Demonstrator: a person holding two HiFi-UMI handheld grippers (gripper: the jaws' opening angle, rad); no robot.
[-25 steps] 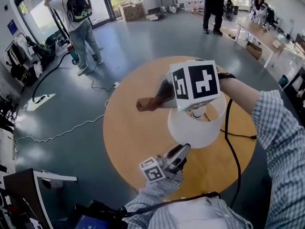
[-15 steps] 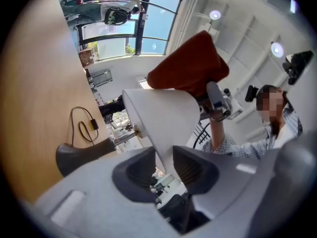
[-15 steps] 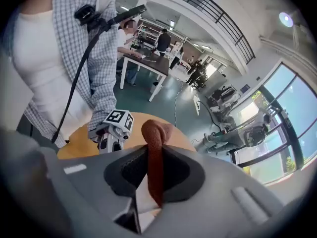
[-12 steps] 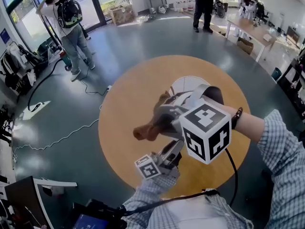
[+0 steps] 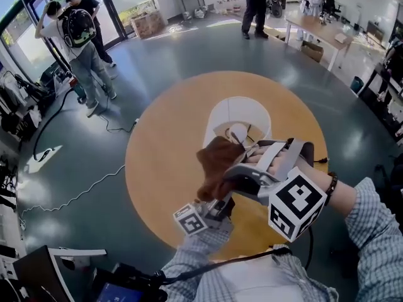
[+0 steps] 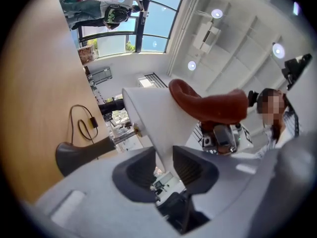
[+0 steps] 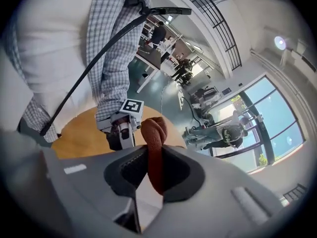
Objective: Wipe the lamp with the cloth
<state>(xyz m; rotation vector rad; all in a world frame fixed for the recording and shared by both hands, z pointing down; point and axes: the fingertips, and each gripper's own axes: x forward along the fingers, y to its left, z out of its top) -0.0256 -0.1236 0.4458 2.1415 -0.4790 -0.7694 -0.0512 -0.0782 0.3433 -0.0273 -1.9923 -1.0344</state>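
Cloth [image 5: 214,163] pinched in right tool [image 5: 232,176], pressed against lampshade [image 5: 220,115] rim; left tool [image 5: 221,206] clamps same rim.

The left tongs [image 6: 163,165] grip the white lampshade [image 6: 148,108], whose thin wall runs up from between the two dark pads. A rust-brown cloth [image 6: 213,105] is draped over the shade's far rim, with the right tongs [image 6: 223,138] just behind it. The lamp's dark grey base [image 6: 79,155] sits on the wooden counter [image 6: 34,83], and its black cord [image 6: 81,120] loops over the wood beside it
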